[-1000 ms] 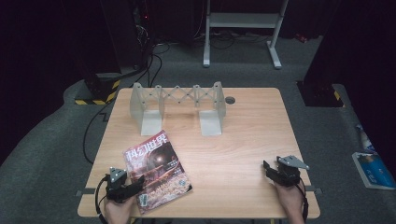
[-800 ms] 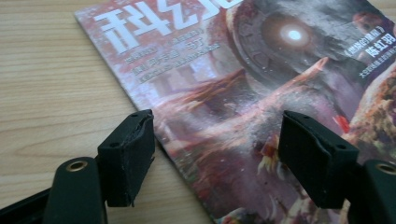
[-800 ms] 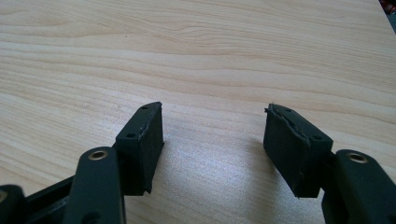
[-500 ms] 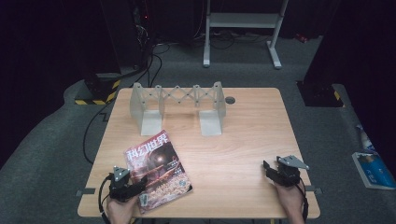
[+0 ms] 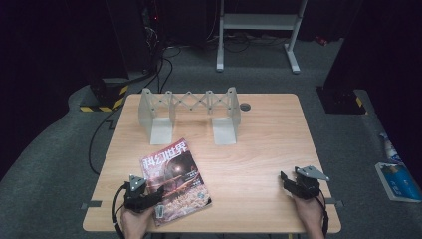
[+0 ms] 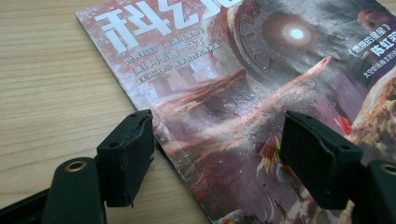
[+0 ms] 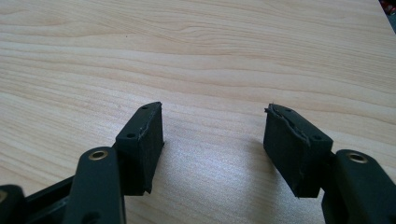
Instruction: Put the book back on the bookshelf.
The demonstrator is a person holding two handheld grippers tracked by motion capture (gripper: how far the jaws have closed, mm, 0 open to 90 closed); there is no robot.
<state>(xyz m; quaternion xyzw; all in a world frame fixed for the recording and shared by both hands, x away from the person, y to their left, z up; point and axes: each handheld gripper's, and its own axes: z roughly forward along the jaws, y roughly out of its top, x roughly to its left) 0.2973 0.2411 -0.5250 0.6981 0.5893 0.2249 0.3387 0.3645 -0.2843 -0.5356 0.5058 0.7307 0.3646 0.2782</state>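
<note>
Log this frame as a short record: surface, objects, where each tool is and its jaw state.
surface: wooden table
objects: magazine, near left, flat; white expanding rack, far side, upright
left tool: open, jaws straddling the magazine's near edge, nothing gripped
right tool: open, over bare wood near the right front edge, apart from both objects
off table: blue packet on the floor, right
</note>
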